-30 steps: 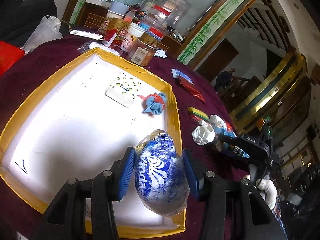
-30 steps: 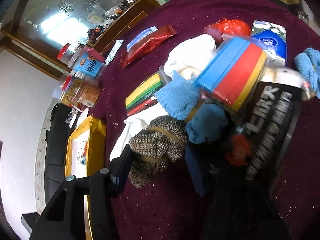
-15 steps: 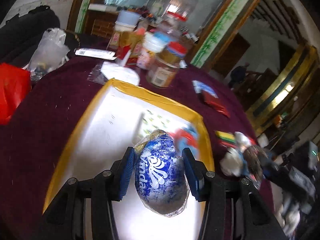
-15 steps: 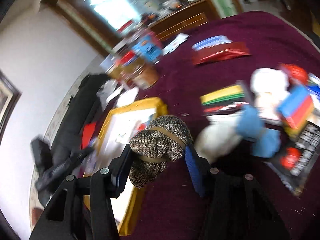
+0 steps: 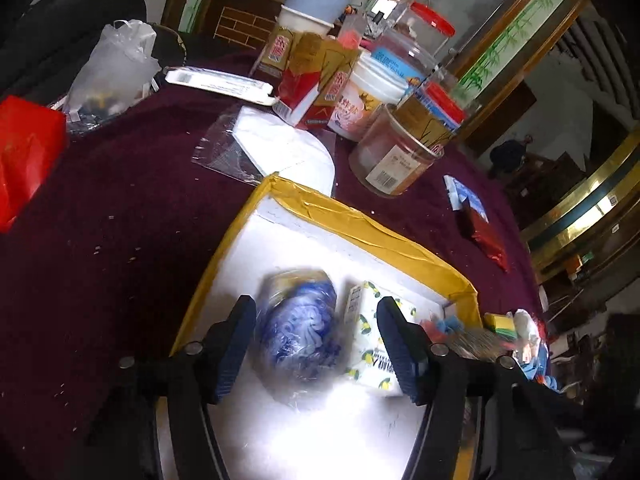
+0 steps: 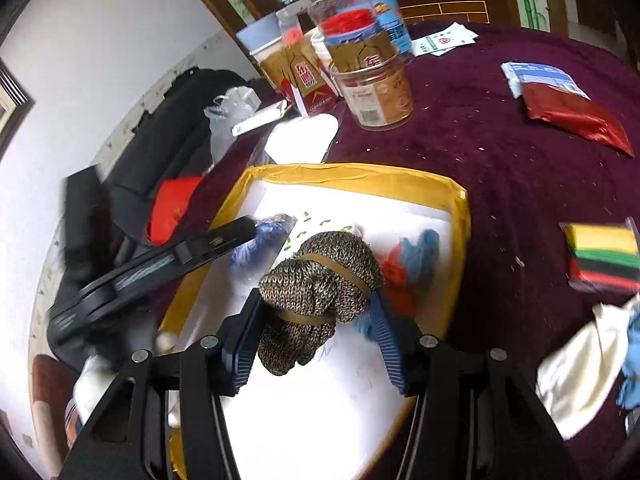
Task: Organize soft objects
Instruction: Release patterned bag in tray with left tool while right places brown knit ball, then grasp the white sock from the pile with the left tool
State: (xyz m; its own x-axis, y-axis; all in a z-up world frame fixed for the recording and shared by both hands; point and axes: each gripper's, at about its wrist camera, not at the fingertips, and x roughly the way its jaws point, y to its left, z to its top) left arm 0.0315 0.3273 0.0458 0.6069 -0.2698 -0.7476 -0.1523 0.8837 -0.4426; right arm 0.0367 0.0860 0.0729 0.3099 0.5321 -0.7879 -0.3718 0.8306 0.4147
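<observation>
My left gripper (image 5: 316,344) is open over the white tray with the yellow rim (image 5: 360,228). The blue-and-white tissue pack (image 5: 300,332) lies blurred on the tray floor between its fingers, next to a white lemon-print tissue pack (image 5: 376,344). My right gripper (image 6: 316,336) is shut on a brown knitted sock bundle (image 6: 316,284) tied with bands, held over the same tray (image 6: 456,208). A red-and-blue cloth (image 6: 412,256) lies in the tray behind the bundle. The left gripper (image 6: 160,264) shows in the right wrist view at the tray's left rim.
Jars (image 5: 400,148), cartons (image 5: 312,80) and a plastic sleeve (image 5: 272,148) stand on the maroon cloth behind the tray. A red foil pack (image 6: 572,116), a striped sponge pack (image 6: 604,256) and white and blue cloths (image 6: 580,364) lie to the right.
My left gripper has opened and let go of the blue-and-white tissue pack, which now lies in the tray. My right gripper has carried the sock bundle from the pile to over the tray.
</observation>
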